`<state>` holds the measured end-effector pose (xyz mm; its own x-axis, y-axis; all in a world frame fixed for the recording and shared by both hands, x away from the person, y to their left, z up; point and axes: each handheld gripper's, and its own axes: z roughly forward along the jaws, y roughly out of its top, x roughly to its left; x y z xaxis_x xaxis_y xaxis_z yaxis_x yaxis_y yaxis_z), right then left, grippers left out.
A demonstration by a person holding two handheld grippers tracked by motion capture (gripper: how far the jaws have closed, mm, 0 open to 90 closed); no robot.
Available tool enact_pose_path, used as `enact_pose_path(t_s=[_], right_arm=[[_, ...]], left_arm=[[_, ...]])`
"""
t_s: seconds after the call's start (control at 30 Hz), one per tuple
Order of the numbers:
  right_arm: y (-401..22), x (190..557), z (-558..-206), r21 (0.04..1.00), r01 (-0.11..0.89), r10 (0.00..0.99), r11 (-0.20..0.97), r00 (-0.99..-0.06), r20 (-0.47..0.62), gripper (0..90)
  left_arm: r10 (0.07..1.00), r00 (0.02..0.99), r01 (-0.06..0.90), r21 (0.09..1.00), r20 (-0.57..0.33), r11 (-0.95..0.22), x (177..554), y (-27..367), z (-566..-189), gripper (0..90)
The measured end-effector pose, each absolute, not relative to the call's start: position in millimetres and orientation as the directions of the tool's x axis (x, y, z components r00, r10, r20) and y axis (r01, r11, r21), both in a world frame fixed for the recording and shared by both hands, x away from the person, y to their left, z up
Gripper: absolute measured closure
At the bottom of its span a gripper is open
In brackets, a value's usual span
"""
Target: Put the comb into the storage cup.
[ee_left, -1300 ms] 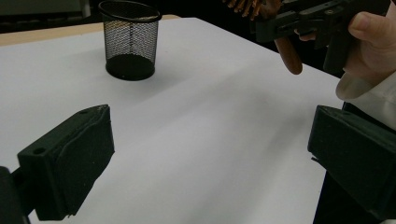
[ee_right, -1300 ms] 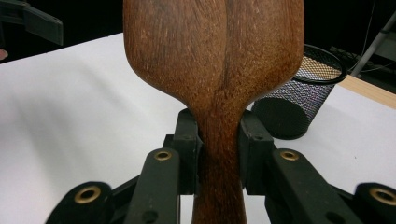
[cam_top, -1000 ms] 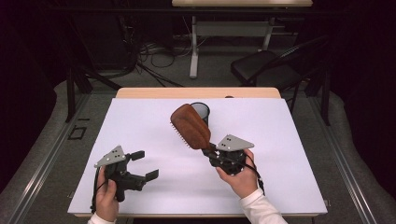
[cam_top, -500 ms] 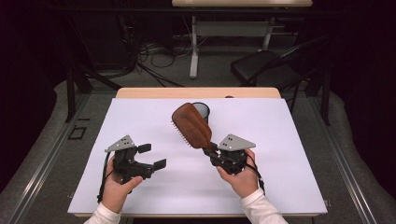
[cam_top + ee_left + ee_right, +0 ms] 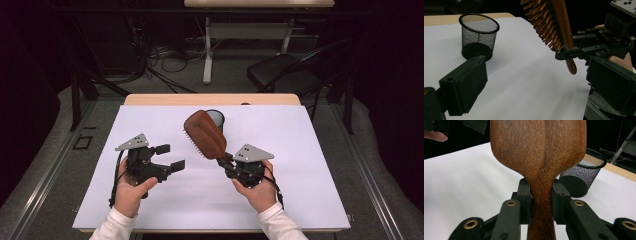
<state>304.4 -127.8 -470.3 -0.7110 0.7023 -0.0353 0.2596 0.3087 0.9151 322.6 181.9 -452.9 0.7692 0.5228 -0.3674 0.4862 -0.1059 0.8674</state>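
A brown wooden hairbrush [image 5: 205, 134] is held up off the white mat, head tilted to the far left and bristles facing left. My right gripper [image 5: 223, 161] is shut on its handle; in the right gripper view the pads [image 5: 524, 195] press the handle of the hairbrush [image 5: 539, 150] from both sides. My left gripper [image 5: 170, 157] hovers left of the brush, open; its jaws have just been closing a little with nothing between them. In the left gripper view the bristles of the hairbrush [image 5: 551, 22] face my left gripper [image 5: 536, 85].
A black mesh cup [image 5: 216, 118] stands upright on the white mat [image 5: 300, 150] behind the brush head, also seen as the mesh cup [image 5: 479, 32] and the mesh cup [image 5: 584, 172]. A chair [image 5: 285, 75] and cables lie on the floor beyond the table.
My left gripper has moved right and upward, closer to the brush. The right gripper and the brush have stayed where they were.
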Motion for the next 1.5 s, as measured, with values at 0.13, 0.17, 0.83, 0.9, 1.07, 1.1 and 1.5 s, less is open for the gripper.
enact_pose_path(t_s=[0.13, 0.17, 0.83, 0.9, 1.07, 1.1, 1.5], right_arm=[[-127.5, 304.1, -470.6, 0.916, 0.258, 0.703, 0.308, -0.71, -0.036, 72.0], [-127.4, 304.0, -470.6, 0.916, 0.257, 0.701, 0.308, -0.712, -0.036, 72.0], [-123.0, 300.0, -471.4, 0.92, 0.237, 0.693, 0.313, -0.719, -0.05, 72.0], [-121.9, 299.4, -471.6, 0.919, 0.237, 0.692, 0.314, -0.721, -0.051, 72.0], [-120.8, 298.8, -471.9, 0.919, 0.235, 0.689, 0.316, -0.723, -0.052, 72.0], [-120.5, 298.6, -472.0, 0.92, 0.234, 0.689, 0.315, -0.723, -0.052, 72.0], [-121.0, 297.6, -470.7, 0.926, 0.226, 0.69, 0.304, -0.722, -0.051, 72.0]], left_arm=[[0.51, 0.774, 0.491, 0.864, -0.376, -0.108, 324.9, 176.0, -449.4, 4.1], [0.508, 0.775, 0.489, 0.865, -0.375, -0.108, 325.5, 175.2, -448.9, 4.1], [0.454, 0.776, 0.523, 0.849, -0.438, -0.076, 341.6, 159.2, -434.0, 4.8], [0.456, 0.775, 0.521, 0.851, -0.437, -0.072, 343.0, 157.8, -432.4, 4.8], [0.456, 0.772, 0.523, 0.85, -0.442, -0.062, 346.4, 153.5, -429.7, 5.1], [0.456, 0.773, 0.523, 0.85, -0.442, -0.063, 347.3, 152.6, -429.2, 5.3], [0.451, 0.757, 0.551, 0.833, -0.473, -0.05, 356.6, 141.3, -420.7, 5.3]])
